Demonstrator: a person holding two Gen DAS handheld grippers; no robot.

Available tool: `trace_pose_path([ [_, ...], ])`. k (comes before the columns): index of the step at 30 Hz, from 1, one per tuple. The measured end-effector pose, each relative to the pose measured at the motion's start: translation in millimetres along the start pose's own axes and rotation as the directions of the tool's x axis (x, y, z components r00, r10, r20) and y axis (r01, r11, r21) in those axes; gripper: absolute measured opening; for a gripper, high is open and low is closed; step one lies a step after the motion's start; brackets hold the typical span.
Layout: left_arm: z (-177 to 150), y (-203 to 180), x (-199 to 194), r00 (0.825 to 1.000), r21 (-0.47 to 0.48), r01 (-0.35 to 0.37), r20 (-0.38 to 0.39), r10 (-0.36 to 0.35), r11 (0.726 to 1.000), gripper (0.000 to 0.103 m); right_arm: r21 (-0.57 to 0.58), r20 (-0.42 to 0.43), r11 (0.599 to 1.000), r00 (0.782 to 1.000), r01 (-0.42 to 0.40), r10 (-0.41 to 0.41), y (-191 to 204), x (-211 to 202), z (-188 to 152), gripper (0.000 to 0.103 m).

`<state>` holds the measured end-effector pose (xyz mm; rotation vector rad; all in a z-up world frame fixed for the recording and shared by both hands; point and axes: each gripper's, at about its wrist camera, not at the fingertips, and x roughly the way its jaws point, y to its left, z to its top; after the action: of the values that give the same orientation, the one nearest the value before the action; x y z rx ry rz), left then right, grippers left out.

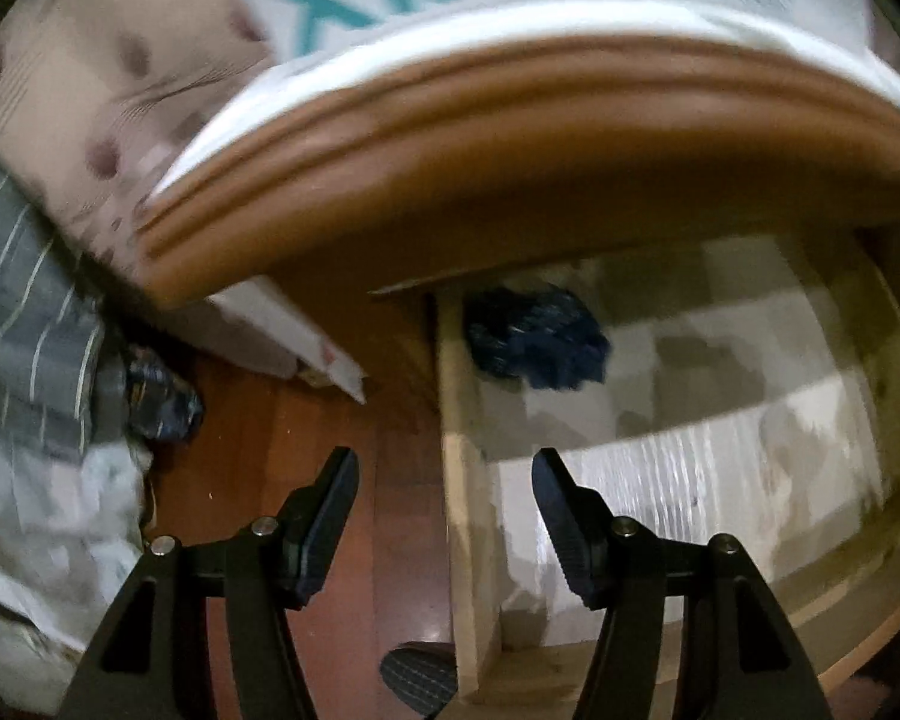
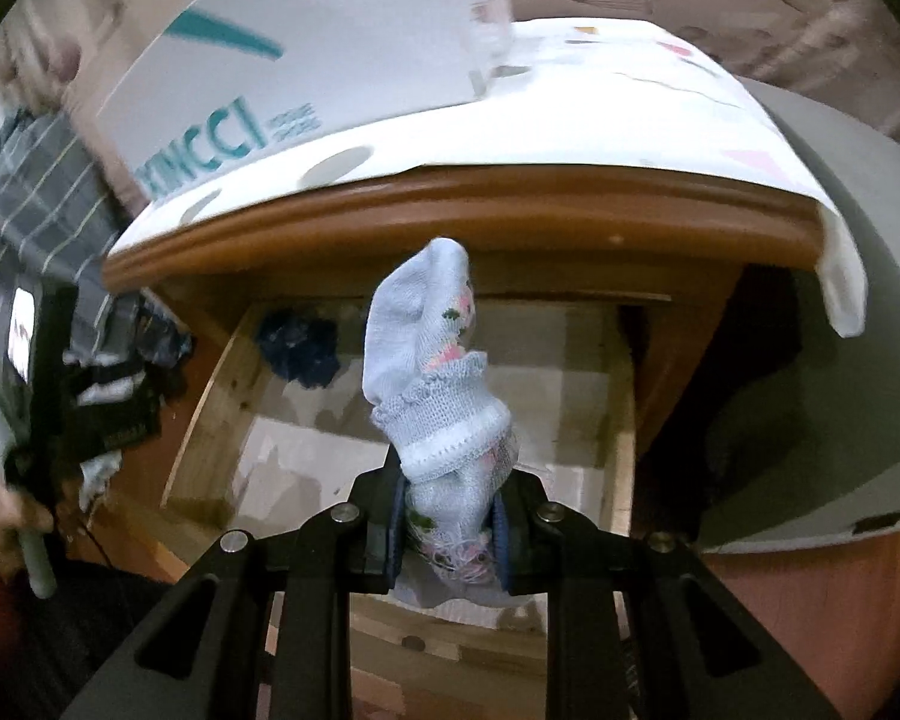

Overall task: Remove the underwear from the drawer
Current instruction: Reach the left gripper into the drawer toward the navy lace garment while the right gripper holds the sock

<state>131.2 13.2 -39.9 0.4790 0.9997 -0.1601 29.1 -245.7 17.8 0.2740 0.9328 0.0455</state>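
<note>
My right gripper (image 2: 450, 516) is shut on a pale blue knitted garment (image 2: 432, 372) with pink and green flecks, which sticks up from the jaws above the open wooden drawer (image 2: 210, 420). A dark blue bundle (image 2: 299, 343) lies in the drawer's far left corner; the left wrist view shows this dark blue bundle (image 1: 537, 339) too. My left gripper (image 1: 444, 468) is open with nothing between its fingers, hovering over the drawer's left side wall (image 1: 468, 510) and the floor beside it. The drawer bottom is lined with pale paper (image 1: 690, 420).
The brown nightstand top (image 2: 450, 204) overhangs the drawer and carries a white box with teal lettering (image 2: 300, 60). A striped grey cloth (image 1: 18, 312) and other fabric lie at the left over the red-brown floor (image 1: 306, 438). A hand (image 2: 6, 528) holds the other gripper's handle.
</note>
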Motion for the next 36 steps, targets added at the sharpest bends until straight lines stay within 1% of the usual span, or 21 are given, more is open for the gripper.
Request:
trace_pose_path([
  [2, -2, -14, 3, 1.000, 0.078, -0.026, 0.002, 0.026, 0.997, 0.062, 0.034, 0.013, 0.999, 1.000, -0.007, 0.007, -8, -5, 1, 0.021],
  [6, -1, -30, 9, 0.999, 0.176, -0.049, 0.009, 0.048, 0.983, 0.062, 0.048, 0.028, 0.999, 1.000, -0.007, 0.005, -15, -9, 3, 0.021],
  [8, 0, -36, 12, 0.997, 0.235, -0.082, 0.024, 0.078, 0.968, 0.062, 0.053, 0.029, 0.999, 1.000, -0.002, 0.000, -19, -10, 2, 0.021],
  [10, -3, -45, 14, 0.990, 0.320, -0.141, 0.058, 0.129, 0.937, 0.062, 0.070, 0.028, 0.997, 1.000, -0.010, 0.008, -22, -11, 3, 0.021],
  [11, -5, -51, 17, 0.983, 0.381, -0.185, 0.087, 0.164, 0.906, 0.062, 0.080, 0.033, 0.997, 0.999, -0.012, 0.009, -24, -12, 4, 0.021],
  [12, -7, -53, 18, 0.978, 0.414, -0.210, 0.103, 0.184, 0.886, 0.062, 0.083, 0.036, 0.996, 0.999, -0.017, 0.014, -26, -13, 5, 0.021],
  [14, -14, -64, 22, 0.956, 0.512, -0.293, 0.167, 0.241, 0.808, 0.062, 0.089, 0.046, 0.996, 0.999, -0.017, 0.013, -27, -16, 6, 0.021],
  [15, -19, -70, 24, 0.940, 0.563, -0.342, 0.212, 0.269, 0.753, 0.062, 0.093, 0.046, 0.995, 0.999, -0.025, 0.021, -27, -16, 6, 0.021],
  [17, -28, -78, 28, 0.918, 0.640, -0.396, 0.277, 0.283, 0.659, 0.062, 0.097, 0.043, 0.995, 0.999, -0.024, 0.020, -27, -15, 6, 0.021],
  [19, -33, -82, 34, 0.899, 0.683, -0.439, 0.322, 0.299, 0.584, 0.062, 0.095, 0.035, 0.995, 0.999, -0.027, 0.024, -26, -14, 6, 0.021],
  [22, -36, -83, 44, 0.876, 0.723, -0.480, 0.366, 0.313, 0.498, 0.062, 0.096, 0.034, 0.995, 0.999, -0.032, 0.029, -26, -14, 5, 0.021],
  [23, -39, -84, 50, 0.868, 0.743, -0.494, 0.385, 0.315, 0.451, 0.062, 0.099, 0.036, 0.994, 0.999, -0.035, 0.031, -27, -15, 5, 0.021],
  [24, -41, -86, 55, 0.863, 0.759, -0.500, 0.396, 0.315, 0.417, 0.062, 0.100, 0.035, 0.994, 0.999, -0.036, 0.033, -27, -15, 5, 0.021],
  [26, -49, -90, 64, 0.855, 0.793, -0.510, 0.424, 0.300, 0.333, 0.062, 0.100, 0.035, 0.994, 0.999, -0.036, 0.033, -27, -14, 6, 0.021],
  [27, -52, -93, 68, 0.850, 0.801, -0.517, 0.438, 0.292, 0.302, 0.062, 0.100, 0.034, 0.994, 0.999, -0.037, 0.034, -27, -14, 6, 0.021],
  [28, -53, -96, 71, 0.847, 0.807, -0.521, 0.450, 0.283, 0.276, 0.062, 0.100, 0.030, 0.994, 0.999, -0.040, 0.037, -28, -13, 6, 0.021],
  [30, -54, -98, 77, 0.852, 0.819, -0.512, 0.445, 0.277, 0.259, 0.062, 0.100, 0.027, 0.994, 0.999, -0.040, 0.038, -28, -12, 6, 0.021],
  [33, -52, -98, 83, 0.844, 0.820, -0.524, 0.463, 0.272, 0.230, 0.061, 0.100, 0.024, 0.994, 0.999, -0.046, 0.043, -28, -12, 6, 0.021],
  [34, -51, -98, 86, 0.848, 0.826, -0.517, 0.458, 0.266, 0.225, 0.060, 0.100, 0.023, 0.994, 0.999, -0.047, 0.045, -29, -12, 6, 0.021],
  [35, -50, -98, 88, 0.853, 0.832, -0.509, 0.452, 0.262, 0.221, 0.055, 0.099, 0.021, 0.994, 0.999, -0.049, 0.047, -29, -11, 6, 0.021],
  [36, -50, -97, 92, 0.856, 0.839, -0.503, 0.449, 0.257, 0.210, 0.045, 0.101, 0.018, 0.994, 0.999, -0.050, 0.049, -29, -11, 6, 0.021],
])
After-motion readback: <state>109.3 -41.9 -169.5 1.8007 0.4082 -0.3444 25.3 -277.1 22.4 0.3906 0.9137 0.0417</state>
